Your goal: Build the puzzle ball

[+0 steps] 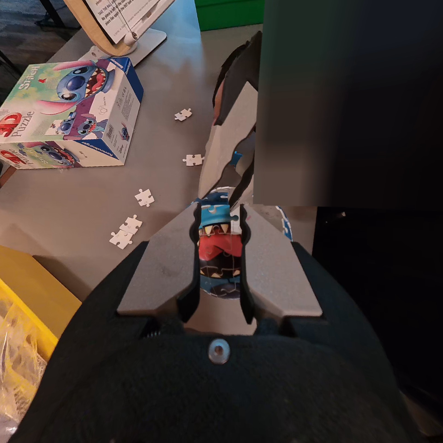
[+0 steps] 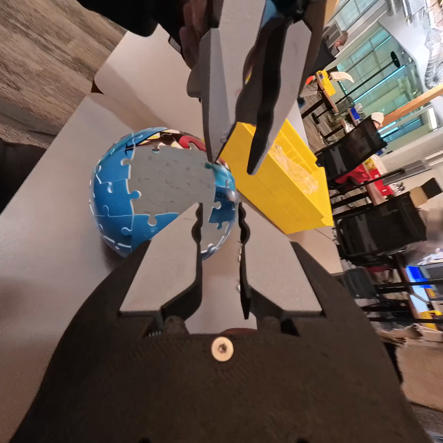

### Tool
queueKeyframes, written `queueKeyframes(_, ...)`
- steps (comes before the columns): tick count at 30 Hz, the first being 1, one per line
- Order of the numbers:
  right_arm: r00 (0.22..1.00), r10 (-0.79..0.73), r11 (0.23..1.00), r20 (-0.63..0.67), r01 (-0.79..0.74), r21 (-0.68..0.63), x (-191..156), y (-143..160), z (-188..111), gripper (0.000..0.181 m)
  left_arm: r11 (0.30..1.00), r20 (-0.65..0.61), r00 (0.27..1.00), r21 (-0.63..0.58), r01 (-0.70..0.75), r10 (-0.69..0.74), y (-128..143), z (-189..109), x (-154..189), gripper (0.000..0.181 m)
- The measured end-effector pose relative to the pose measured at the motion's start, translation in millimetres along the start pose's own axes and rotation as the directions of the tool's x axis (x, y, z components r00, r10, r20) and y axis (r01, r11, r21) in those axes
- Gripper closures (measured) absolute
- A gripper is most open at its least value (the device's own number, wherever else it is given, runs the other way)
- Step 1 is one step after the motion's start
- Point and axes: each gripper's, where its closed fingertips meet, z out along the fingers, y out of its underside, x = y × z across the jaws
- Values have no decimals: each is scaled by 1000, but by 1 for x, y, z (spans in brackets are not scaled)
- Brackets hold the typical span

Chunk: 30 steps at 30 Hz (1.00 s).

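Observation:
The partly built puzzle ball (image 2: 112,191), blue outside and grey inside, lies on the grey table (image 2: 60,227) with a large opening facing the right wrist view. My right gripper (image 2: 219,206) is at the opening's rim, shut on a blue puzzle piece (image 2: 221,215). My left gripper (image 2: 231,164) comes down from above with its jaws apart. One of its fingertips (image 2: 212,153) touches the ball's upper rim. In the left wrist view the ball's mouth-and-teeth picture (image 1: 219,254) shows between my left gripper's (image 1: 219,208) fingers. The right gripper (image 1: 218,196) and its blue piece (image 1: 236,157) show just beyond.
Several white face-down pieces (image 1: 145,197) lie loose on the table (image 1: 96,203). The puzzle box (image 1: 69,112) stands at the left. A stand with an instruction sheet (image 1: 129,26) is behind the box. A yellow bin (image 2: 282,187) with plastic bags sits close beside the ball. The tips of both grippers are at nearly the same place.

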Motion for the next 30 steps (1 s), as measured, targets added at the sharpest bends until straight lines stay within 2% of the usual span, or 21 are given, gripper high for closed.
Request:
queueKeyframes(11,991,-122,992,-49,120,-45,4,-2,9,165,999,-26,1000,-32,0,-1,6,4,6,151)
queueKeyframes(20,995,-76,997,-56,75,-19,8,-2,7,170,1000,-22,1000,-30,-3,3,4,5,5,150)
queueKeyframes(23,993,-83,996,-84,81,-26,11,-1,5,180,1000,-23,1000,-28,4,-5,5,4,4,150)
queueKeyframes(30,994,-56,998,-92,53,-29,10,6,0,180,1000,-18,1000,-28,4,-5,4,2,6,150)
